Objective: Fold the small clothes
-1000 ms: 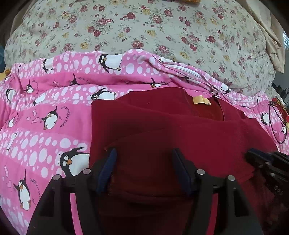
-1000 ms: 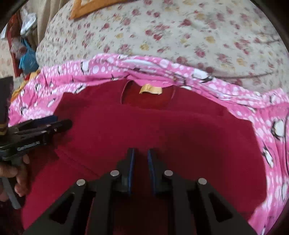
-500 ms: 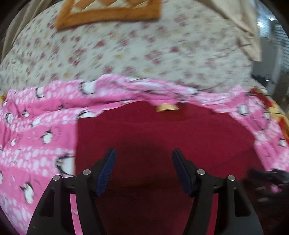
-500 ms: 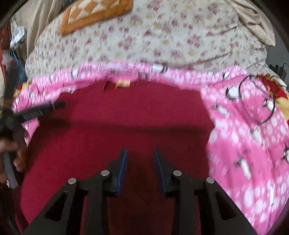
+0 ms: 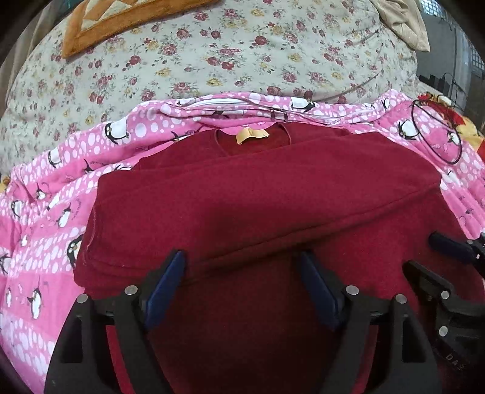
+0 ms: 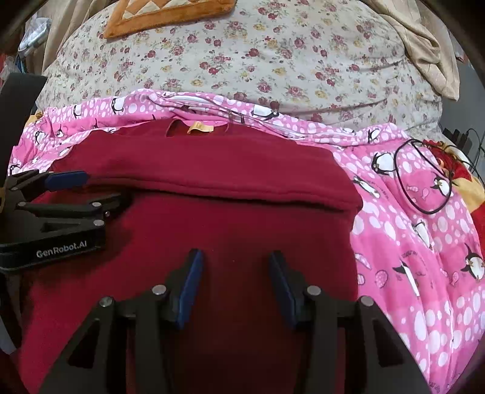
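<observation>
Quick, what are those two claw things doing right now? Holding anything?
Left gripper: open, fingers spread above the dark red fleece garment, holding nothing.
Right gripper: open, holding nothing.

Garment (image 5: 257, 194): lies flat on the blanket (image 5: 45, 218), neck opening and label (image 5: 251, 135) toward the blanket's far edge; one folded layer lies across its far half. Blanket: spread over the bedsheet (image 5: 212, 54), extending past the garment at left, right and far sides. Cord loop (image 6: 424, 178): on the blanket near its right edge, right of the garment. Cushion (image 6: 163, 12): on the bedsheet, far left. Cloth (image 6: 424, 39): bedsheet's far right corner.
</observation>
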Demonstrator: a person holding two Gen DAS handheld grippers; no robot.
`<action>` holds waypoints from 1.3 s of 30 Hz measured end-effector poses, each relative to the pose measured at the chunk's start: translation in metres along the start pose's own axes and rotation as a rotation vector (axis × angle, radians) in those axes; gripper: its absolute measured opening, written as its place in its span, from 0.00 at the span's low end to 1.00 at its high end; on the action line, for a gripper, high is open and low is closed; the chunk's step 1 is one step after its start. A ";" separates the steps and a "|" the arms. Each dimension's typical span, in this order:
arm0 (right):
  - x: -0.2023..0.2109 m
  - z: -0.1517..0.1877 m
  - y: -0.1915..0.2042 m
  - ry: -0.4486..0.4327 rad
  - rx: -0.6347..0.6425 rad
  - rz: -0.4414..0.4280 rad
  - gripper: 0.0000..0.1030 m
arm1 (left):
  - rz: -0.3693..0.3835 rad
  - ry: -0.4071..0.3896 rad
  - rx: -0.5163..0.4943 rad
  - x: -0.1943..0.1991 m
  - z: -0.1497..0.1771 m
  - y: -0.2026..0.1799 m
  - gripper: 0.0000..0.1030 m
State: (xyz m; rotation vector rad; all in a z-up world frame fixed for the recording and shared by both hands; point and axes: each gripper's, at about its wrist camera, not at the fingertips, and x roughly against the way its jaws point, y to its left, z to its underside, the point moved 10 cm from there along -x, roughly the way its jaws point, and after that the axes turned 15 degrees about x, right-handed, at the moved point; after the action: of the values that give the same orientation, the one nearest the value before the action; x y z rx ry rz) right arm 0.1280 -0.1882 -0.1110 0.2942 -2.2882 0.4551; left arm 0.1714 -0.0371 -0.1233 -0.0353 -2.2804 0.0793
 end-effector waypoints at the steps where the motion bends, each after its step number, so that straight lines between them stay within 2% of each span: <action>1: 0.000 0.000 0.000 0.000 -0.001 0.000 0.48 | -0.016 -0.001 -0.011 -0.001 0.001 -0.001 0.64; 3: 0.000 0.000 0.000 0.001 0.001 0.002 0.48 | -0.061 -0.012 -0.032 -0.002 0.002 -0.002 0.68; 6: -0.001 0.000 -0.001 0.001 0.004 0.004 0.49 | -0.115 -0.017 -0.031 -0.004 0.001 0.004 0.81; 8: -0.001 0.001 -0.002 0.002 0.005 0.008 0.50 | -0.115 -0.007 -0.012 -0.005 0.000 0.008 0.86; 12: 0.000 0.002 -0.003 0.000 0.002 0.005 0.51 | -0.063 0.022 0.038 -0.008 0.001 0.012 0.87; 39: 0.000 0.001 -0.004 0.002 0.017 0.030 0.53 | -0.075 0.018 0.030 -0.008 0.001 0.013 0.87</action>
State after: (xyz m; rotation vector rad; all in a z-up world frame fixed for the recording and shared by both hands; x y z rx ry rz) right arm 0.1286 -0.1922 -0.1113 0.2680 -2.2900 0.4906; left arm 0.1760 -0.0245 -0.1307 0.0648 -2.2598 0.0738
